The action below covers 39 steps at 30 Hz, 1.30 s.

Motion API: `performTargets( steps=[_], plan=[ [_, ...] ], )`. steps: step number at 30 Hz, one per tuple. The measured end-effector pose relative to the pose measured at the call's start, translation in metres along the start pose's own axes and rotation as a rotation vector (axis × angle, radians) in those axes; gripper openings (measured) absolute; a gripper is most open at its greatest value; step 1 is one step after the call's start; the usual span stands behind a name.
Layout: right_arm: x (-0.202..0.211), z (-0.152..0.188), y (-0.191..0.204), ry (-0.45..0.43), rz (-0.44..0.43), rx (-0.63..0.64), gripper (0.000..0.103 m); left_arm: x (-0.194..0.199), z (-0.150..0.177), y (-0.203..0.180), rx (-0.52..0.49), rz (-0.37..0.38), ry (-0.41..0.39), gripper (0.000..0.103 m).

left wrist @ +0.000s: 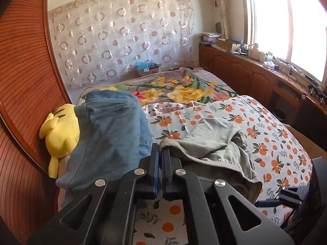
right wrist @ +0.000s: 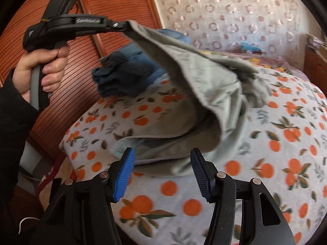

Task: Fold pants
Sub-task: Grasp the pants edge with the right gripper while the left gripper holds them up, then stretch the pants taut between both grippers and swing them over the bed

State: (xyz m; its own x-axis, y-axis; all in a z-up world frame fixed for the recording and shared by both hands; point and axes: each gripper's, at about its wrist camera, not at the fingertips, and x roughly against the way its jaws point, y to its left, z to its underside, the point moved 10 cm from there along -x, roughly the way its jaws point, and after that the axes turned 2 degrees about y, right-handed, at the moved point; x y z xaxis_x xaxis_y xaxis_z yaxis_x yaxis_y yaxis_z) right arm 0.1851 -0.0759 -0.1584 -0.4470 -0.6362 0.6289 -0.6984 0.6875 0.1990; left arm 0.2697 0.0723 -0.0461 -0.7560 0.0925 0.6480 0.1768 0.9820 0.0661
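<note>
Grey-green pants [left wrist: 212, 143] lie partly bunched on the orange-print bedsheet [left wrist: 271, 134]. My left gripper [left wrist: 161, 153] is shut on one edge of them and lifts that edge off the bed; from the right wrist view it [right wrist: 126, 25] holds the cloth high, and the pants [right wrist: 204, 81] hang down in a fold to the sheet [right wrist: 286, 143]. My right gripper [right wrist: 162, 159] is open and empty, just above the sheet in front of the lower edge of the pants.
A pile of blue clothes [left wrist: 110, 132] lies at the left, against a yellow plush toy [left wrist: 61, 134] and a wooden slatted wall [left wrist: 22, 81]. A floral blanket [left wrist: 179, 89] covers the far bed. Wooden cabinets [left wrist: 255, 75] run under the window at right.
</note>
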Motion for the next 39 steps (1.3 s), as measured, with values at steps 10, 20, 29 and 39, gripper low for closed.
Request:
performTargets(
  steps=[10, 20, 29, 39],
  plan=[
    [-0.041, 0.006, 0.02, 0.074, -0.046, 0.063, 0.059, -0.001, 0.01, 0.016, 0.03, -0.004, 0.009, 0.003],
    [-0.067, 0.001, 0.03, 0.08, 0.067, 0.154, 0.007, 0.0, 0.008, 0.016, 0.045, -0.003, 0.003, 0.003],
    [0.038, -0.029, -0.041, -0.085, 0.147, 0.049, 0.005, 0.031, -0.025, 0.008, 0.061, 0.012, -0.083, 0.003],
    [0.211, -0.061, -0.128, -0.31, 0.386, -0.02, 0.005, 0.082, -0.067, -0.021, 0.064, 0.064, -0.22, 0.003]
  ],
)
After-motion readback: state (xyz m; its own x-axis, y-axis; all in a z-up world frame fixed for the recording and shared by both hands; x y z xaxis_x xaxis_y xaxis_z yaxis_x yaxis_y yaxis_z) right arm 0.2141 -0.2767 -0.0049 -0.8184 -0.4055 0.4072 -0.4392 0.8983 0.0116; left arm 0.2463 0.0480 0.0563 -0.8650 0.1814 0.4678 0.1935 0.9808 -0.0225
